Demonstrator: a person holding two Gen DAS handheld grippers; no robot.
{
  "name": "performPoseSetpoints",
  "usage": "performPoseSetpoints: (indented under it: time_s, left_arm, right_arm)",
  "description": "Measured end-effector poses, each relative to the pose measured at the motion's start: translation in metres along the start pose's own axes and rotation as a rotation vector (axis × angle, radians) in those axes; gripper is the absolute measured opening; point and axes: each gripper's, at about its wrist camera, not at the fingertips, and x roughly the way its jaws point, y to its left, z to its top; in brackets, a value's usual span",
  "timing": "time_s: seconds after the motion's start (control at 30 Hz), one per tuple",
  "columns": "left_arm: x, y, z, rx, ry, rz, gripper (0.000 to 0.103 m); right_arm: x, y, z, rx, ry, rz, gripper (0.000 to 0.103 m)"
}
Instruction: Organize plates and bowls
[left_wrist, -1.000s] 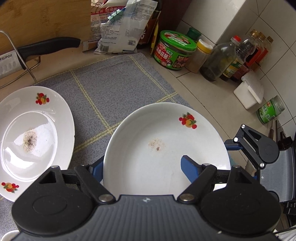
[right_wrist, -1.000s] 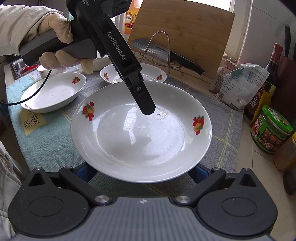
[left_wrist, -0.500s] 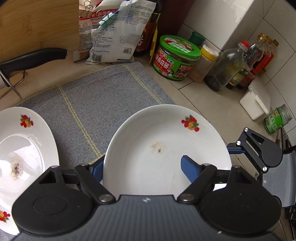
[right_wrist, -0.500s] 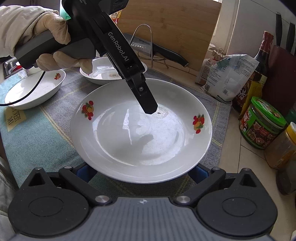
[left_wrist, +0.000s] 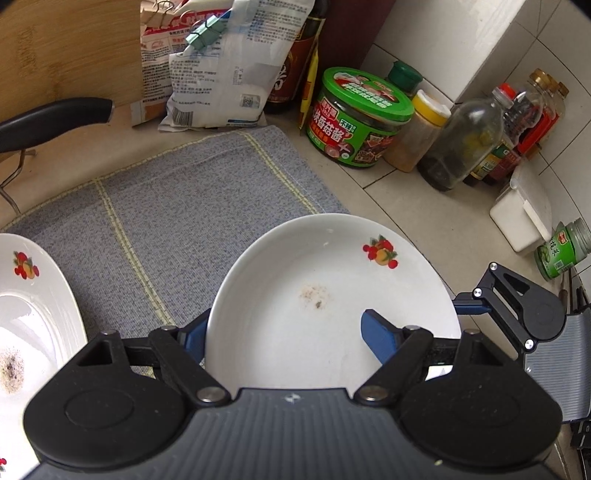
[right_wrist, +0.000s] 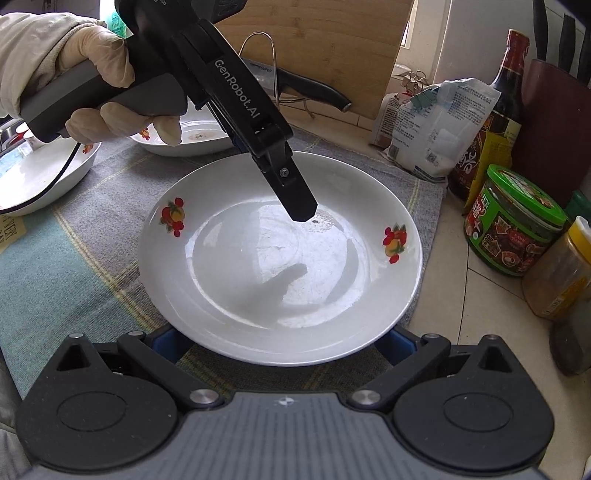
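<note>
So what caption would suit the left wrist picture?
Left tool clamps the rim of a white plate with a fruit motif over a grey cloth, jars behind.

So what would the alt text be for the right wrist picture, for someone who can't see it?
A white plate with fruit motifs is pinched at its far rim by the left tool, held in a gloved hand, above a grey checked cloth. The right tool's blue pads sit at the plate's near edge; jars and bottles stand at right.

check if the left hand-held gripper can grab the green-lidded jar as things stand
Probably not yet: the left hand-held gripper is shut on the white plate, so its jaws are full. The green-lidded jar itself stands unobstructed past the mat.
</note>
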Motion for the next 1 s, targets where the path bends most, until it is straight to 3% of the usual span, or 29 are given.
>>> performPoseSetpoints:
  time_s: [0.33, 0.53, 0.7, 1.0]
  left_arm:
    - [0.006, 0.003, 0.001, -0.008, 0.007, -0.003, 0.083]
    - [0.004, 0.001, -0.002, -0.007, 0.003, -0.009, 0.091]
    - [-0.007, -0.002, -0.010, 0.016, -0.045, 0.028, 0.091]
    - [-0.058, -0.018, -0.036, 0.085, -0.196, 0.102, 0.093]
  right_arm:
    - [0.002, -0.002, 0.000, 0.009, -0.002, -0.008, 0.103]
    - [0.001, -0.002, 0.000, 0.010, 0.004, -0.001, 0.103]
    - [-0.003, -0.003, -0.001, 0.038, 0.020, 0.028, 0.103]
    - [-0.018, 0.008, -0.002, 0.155, 0.001, -0.025, 0.103]
